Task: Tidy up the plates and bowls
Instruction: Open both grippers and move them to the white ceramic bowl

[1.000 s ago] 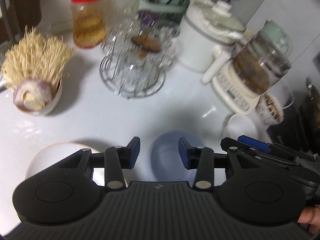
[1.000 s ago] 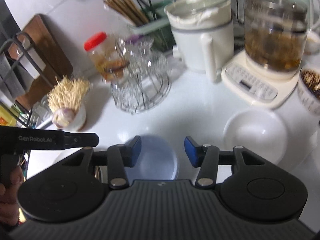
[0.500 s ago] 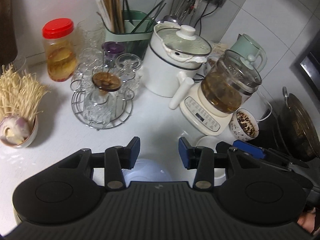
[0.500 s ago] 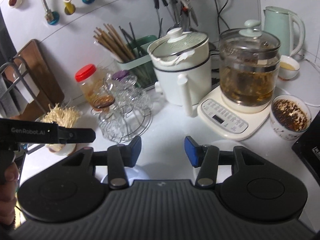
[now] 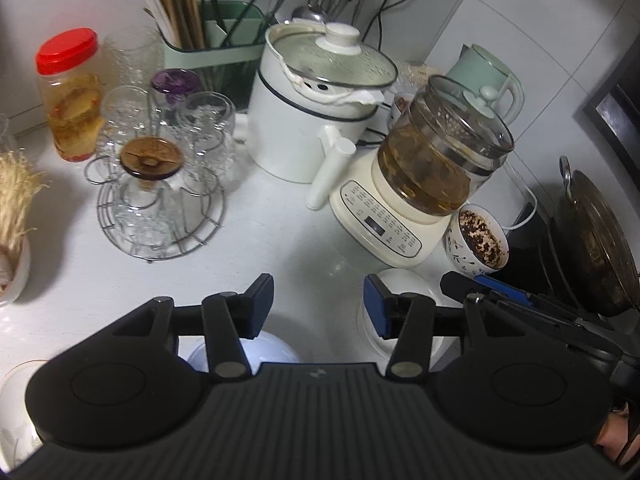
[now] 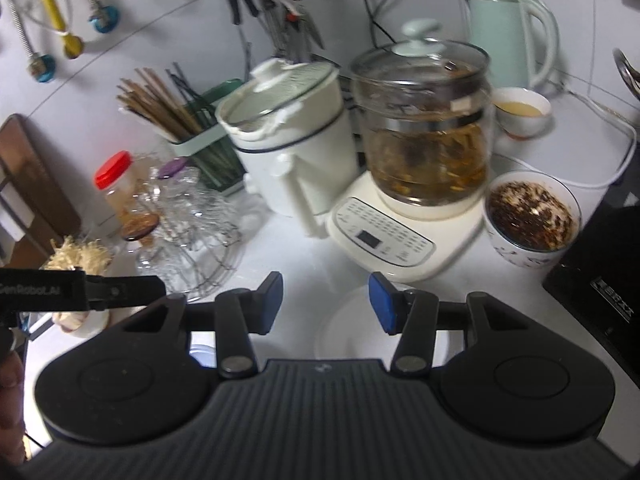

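Hovering left gripper (image 5: 318, 306): jaws opening, nothing between them.
Right gripper (image 6: 325, 303): jaws apart, empty.
Blue bowl (image 5: 256, 350): upright, under the left gripper's left finger.
White bowl (image 6: 356, 328): mouth up, empty, just below the right gripper.
Patterned cup (image 6: 530, 222): farther right, dark bits inside.
Glass kettle (image 6: 424, 132): beyond, brown tea inside.

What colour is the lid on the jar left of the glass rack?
Red, clearest in the left wrist view: the jar lid.
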Available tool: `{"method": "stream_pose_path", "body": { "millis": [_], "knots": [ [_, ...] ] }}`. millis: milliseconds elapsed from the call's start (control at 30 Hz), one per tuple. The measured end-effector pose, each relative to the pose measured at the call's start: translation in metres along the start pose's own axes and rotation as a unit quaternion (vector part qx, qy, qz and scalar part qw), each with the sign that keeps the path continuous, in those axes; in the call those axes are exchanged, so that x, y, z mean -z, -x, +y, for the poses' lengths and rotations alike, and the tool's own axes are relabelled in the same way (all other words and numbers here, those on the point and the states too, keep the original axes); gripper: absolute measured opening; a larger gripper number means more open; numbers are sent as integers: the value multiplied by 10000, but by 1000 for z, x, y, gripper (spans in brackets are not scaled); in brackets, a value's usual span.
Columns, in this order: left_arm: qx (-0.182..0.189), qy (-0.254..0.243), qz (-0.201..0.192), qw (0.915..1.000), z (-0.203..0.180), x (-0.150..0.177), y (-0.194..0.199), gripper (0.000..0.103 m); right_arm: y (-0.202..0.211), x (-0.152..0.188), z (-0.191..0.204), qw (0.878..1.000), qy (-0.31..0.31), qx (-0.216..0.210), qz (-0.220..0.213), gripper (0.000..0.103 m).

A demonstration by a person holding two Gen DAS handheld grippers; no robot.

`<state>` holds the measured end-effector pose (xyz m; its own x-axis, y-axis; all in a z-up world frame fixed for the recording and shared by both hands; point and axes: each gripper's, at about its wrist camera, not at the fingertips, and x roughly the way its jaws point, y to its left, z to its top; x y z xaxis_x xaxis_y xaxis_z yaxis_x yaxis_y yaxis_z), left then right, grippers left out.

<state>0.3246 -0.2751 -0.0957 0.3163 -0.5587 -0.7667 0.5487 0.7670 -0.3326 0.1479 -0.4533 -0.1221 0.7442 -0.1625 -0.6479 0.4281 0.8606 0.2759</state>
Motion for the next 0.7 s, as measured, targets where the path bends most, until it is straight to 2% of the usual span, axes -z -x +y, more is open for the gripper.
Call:
{"method": "stream_pose_path", "body": {
  "millis": [267, 700],
  "knots": [
    [30, -20, 247, 9997, -20, -4, -38, 62, -14, 2, -39, 9992, -328, 61, 239, 51],
    [297, 39, 775, 9965, -40, 1, -105, 62, -44, 6, -93, 9945, -835, 100, 628, 51]
  ]
}}
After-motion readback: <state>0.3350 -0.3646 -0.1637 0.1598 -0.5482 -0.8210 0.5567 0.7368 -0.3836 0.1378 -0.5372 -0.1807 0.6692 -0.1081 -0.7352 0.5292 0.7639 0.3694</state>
